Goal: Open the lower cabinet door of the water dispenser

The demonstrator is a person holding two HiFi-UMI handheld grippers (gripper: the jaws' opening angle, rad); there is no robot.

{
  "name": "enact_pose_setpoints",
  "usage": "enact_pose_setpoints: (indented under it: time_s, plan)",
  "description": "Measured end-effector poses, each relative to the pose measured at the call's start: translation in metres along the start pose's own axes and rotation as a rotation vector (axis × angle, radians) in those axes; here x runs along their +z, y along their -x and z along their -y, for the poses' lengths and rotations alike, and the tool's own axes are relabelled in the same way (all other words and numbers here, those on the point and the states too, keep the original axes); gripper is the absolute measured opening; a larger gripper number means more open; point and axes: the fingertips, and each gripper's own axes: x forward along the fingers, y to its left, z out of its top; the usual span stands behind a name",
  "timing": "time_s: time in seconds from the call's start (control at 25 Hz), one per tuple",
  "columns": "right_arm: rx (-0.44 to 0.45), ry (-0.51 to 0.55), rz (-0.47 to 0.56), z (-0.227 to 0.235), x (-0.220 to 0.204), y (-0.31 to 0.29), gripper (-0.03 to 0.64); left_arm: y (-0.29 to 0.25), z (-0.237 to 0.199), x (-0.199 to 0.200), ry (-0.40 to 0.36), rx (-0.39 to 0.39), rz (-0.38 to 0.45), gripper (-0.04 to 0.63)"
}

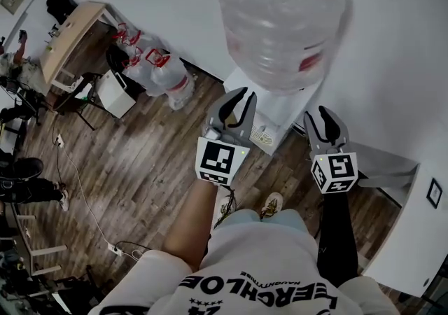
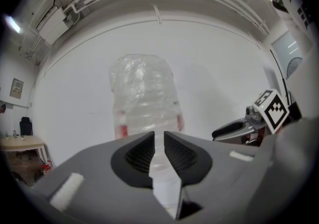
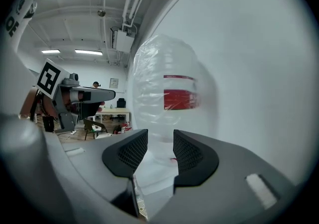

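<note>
White water dispenser (image 1: 283,107), upright, large clear plastic bottle (image 1: 280,12) on top.

Wooden desk (image 1: 70,33), bagged bottles (image 1: 166,72), plank floor (image 1: 140,166)

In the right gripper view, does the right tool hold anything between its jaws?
No, the right tool has its jaws apart with nothing between them; the bottle stands farther ahead.

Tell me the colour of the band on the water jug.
Red band on the clear water jug; clearest in the right gripper view.
</note>
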Motion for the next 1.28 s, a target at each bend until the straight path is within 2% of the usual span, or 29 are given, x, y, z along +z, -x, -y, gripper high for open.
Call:
enact_pose_setpoints:
  time_s: [0.4, 0.72, 0.88, 1.08, 1.28]
  plan:
    - [0.067, -0.011, -0.016, 0.017, -0.026, 0.0, 0.144, -0.015, 0.031, -0.017, 0.002, 0.016, -0.017, 0.06]
    - [0.071, -0.044, -0.051, 0.022, -0.063, 0.012, 0.144, -0.021, 0.059, -0.047, -0.029, -0.019, -0.066, 0.06]
    - [0.062, -0.047, -0.072, 0.033, -0.082, 0.015, 0.144, -0.029, 0.068, -0.06, -0.052, -0.006, -0.071, 0.06]
    - [0.059, -0.059, -0.112, 0.036, -0.102, 0.021, 0.144, -0.029, 0.08, -0.078, -0.032, -0.02, -0.113, 0.06]
    - [0.086, -0.043, -0.166, 0.025, -0.141, 0.025, 0.144, -0.028, 0.101, -0.111, -0.016, -0.065, -0.163, 0.06]
